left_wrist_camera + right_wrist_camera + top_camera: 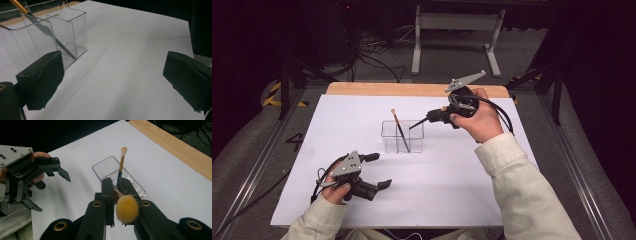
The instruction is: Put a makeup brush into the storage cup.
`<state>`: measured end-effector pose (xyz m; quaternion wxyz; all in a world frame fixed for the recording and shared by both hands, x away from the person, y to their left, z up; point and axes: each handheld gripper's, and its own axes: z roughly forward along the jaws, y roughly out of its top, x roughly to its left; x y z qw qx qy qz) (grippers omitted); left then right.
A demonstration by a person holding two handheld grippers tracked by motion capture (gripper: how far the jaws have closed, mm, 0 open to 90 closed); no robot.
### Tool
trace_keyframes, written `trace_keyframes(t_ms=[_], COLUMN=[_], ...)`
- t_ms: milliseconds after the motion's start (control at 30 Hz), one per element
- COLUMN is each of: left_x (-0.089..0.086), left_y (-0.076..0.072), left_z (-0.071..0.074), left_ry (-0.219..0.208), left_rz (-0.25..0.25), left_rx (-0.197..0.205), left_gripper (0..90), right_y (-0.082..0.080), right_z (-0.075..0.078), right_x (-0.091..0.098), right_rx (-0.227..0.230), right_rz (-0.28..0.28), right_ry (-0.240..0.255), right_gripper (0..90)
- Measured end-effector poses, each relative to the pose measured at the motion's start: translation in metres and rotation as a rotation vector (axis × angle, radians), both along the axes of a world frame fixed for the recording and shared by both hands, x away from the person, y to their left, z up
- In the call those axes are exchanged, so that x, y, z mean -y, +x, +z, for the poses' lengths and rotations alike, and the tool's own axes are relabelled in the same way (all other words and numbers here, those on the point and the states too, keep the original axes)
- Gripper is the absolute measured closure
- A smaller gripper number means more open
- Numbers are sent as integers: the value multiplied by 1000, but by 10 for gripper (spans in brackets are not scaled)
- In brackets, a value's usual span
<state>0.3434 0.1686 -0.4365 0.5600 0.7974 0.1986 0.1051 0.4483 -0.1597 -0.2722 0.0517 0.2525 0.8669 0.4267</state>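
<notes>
Because the right tongs (117, 195) grip a fluffy brush (127, 209) above the clear holder (402, 136) mid-desk, where another brush (400, 131) leans, the left tongs (379, 171) wait open near the desk's front-left corner.

The left gripper (379, 171) rests low on the worktop (452, 195), on the person's side of the clear organizer (402, 136) and to its left. Its fingers (41, 77) stand wide apart with nothing between them, pointing past the organizer's near corner. The left hand (334, 185) wraps its body from behind, sleeve at the worktop's near edge. The right gripper (414, 125) hangs above the organizer's right end, tilted down toward it, fingers (107, 192) clamped on a fluffy yellow brush (127, 209). The right hand (479, 120) grips it, forearm reaching in from the near right.
</notes>
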Motion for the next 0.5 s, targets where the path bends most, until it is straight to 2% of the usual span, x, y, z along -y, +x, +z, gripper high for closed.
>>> trace_keyframes(t_ms=[233,500], left_x=[-3,-3], left_y=[-1,0], left_z=[-1,-1], left_ry=[-3,-6], left_rz=[17,10], left_rx=[-2,-2], left_gripper=[44,44], right_y=[8,16], right_z=[-2,-9], right_x=[-10,-19], right_rx=[-13,-35], right_rz=[3,-2], right_ry=[-26,-54], right_gripper=[834,834])
